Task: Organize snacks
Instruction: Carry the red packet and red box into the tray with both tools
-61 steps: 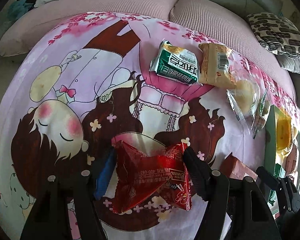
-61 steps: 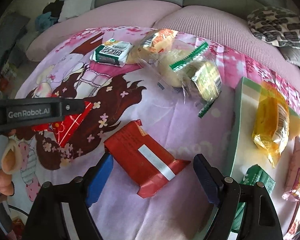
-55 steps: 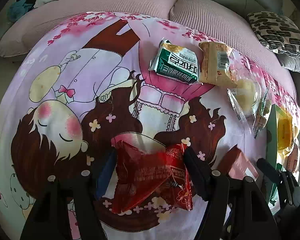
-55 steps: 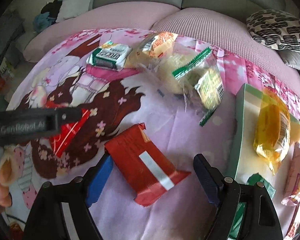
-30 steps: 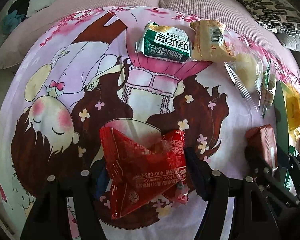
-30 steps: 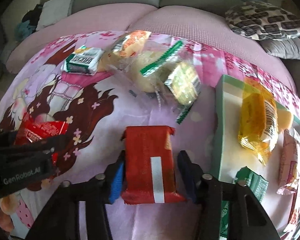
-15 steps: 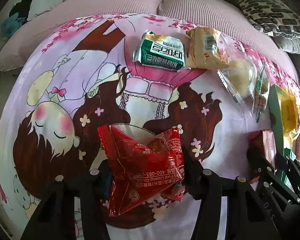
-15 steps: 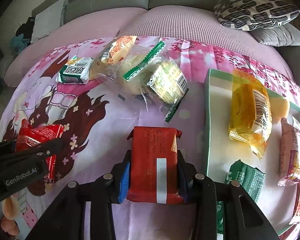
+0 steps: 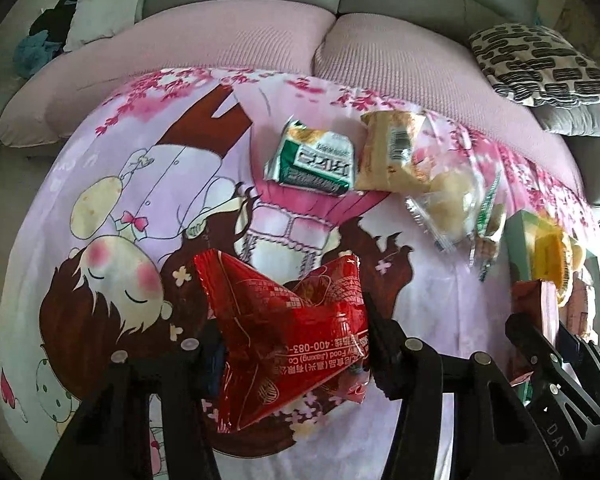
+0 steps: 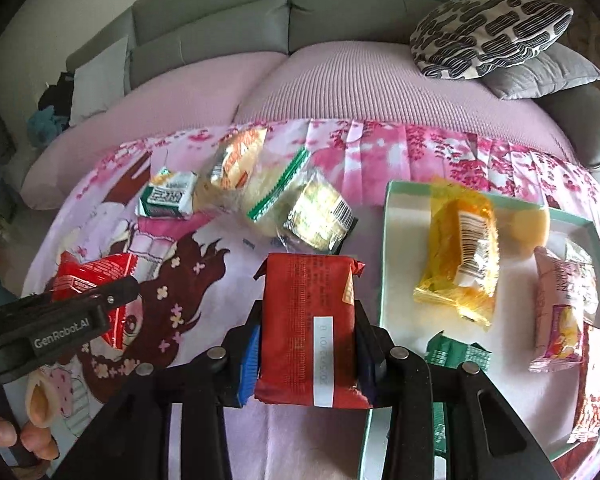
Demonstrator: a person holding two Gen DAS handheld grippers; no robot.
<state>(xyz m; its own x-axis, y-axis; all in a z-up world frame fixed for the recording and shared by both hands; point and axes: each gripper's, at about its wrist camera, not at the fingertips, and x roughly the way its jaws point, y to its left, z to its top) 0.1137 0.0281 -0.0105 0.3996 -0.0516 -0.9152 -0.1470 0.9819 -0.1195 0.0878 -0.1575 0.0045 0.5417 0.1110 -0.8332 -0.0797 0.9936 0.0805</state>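
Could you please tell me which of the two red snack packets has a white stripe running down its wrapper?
The flat rectangular red packet held in the right gripper has it. The crumpled glossy red bag in the left gripper carries only printed text.

Red crinkled packet; brick-red bar wrapper (white stripe); green-and-white packet; yellow wrapper; mint-rimmed tray; pink cartoon-print cloth; black-and-white cushion

Left gripper: "GenRobot.AI". Red snack bag: "400-083-", "Food (Jiaxing) Co", upside down.
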